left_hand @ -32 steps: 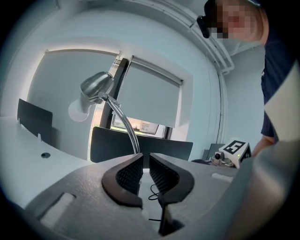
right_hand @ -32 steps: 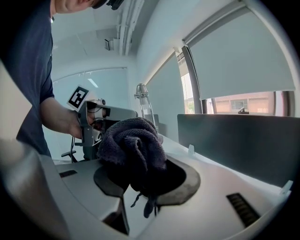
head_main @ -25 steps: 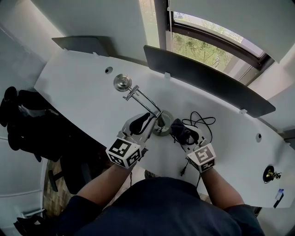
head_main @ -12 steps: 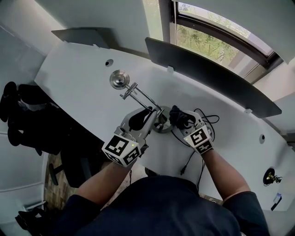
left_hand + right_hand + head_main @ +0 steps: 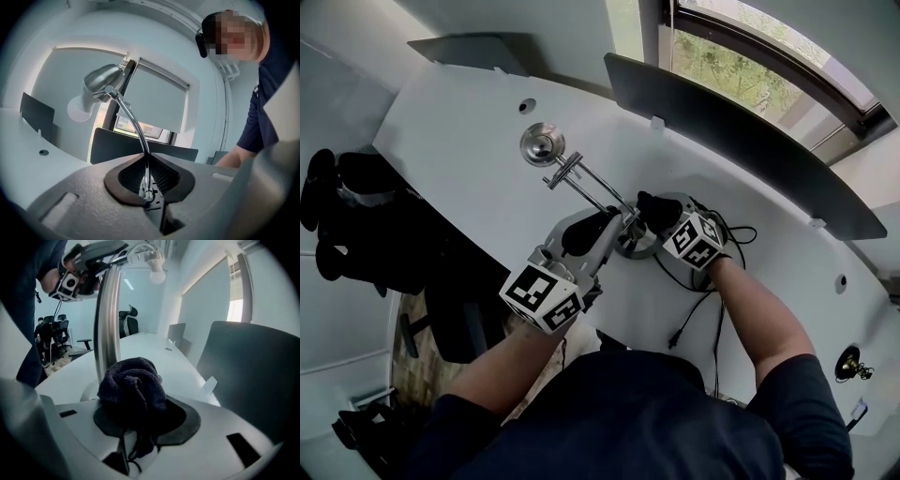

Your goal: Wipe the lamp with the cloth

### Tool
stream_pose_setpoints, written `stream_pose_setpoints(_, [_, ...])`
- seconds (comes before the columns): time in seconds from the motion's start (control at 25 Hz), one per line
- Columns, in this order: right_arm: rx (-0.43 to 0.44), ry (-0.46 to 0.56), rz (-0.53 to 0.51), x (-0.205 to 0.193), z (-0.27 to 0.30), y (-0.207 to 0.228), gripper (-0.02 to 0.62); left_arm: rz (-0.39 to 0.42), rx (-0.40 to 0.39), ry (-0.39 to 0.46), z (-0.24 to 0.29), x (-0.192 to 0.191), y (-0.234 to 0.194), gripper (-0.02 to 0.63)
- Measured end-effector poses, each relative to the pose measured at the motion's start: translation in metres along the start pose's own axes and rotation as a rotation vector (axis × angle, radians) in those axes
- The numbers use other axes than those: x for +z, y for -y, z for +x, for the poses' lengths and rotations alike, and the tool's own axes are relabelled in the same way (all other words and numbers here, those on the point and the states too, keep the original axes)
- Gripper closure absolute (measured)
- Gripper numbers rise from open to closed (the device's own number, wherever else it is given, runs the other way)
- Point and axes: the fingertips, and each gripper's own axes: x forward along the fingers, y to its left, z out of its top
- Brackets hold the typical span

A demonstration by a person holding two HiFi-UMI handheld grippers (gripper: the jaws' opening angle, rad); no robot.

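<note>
A chrome desk lamp stands on the white desk (image 5: 469,169): round base (image 5: 639,246), thin arm (image 5: 591,187), shiny head (image 5: 542,145). My left gripper (image 5: 605,228) is shut on the lamp arm low down, just above the base; in the left gripper view the arm (image 5: 136,131) rises from between the jaws to the head (image 5: 102,82). My right gripper (image 5: 654,214) is shut on a bunched dark cloth (image 5: 651,210), held against the lamp's upright post (image 5: 107,324) at the base. The cloth (image 5: 133,380) fills the right jaws.
A black power cord (image 5: 712,309) trails across the desk to the right of the base. A dark divider panel (image 5: 741,141) runs along the desk's far edge under the window. Black office chairs (image 5: 347,216) stand at the left.
My right gripper has carried the cloth up and left, from beside the cord to against the lamp's base and post. The left gripper has kept its hold on the lamp arm.
</note>
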Motion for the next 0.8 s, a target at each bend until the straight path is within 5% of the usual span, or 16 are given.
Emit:
stream_pose_setpoints(0.4, [0.082,-0.079,-0.172,-0.014,0.016,-0.025,0.446,-0.005,0.018,0.001,0.001,-0.002,-0.003,0.566])
stream_pose_setpoints(0.8, [0.028,-0.153,-0.074,-0.031,-0.009,-0.065,0.446,-0.009,0.016,-0.002,0.001,-0.006,-0.004,0.569])
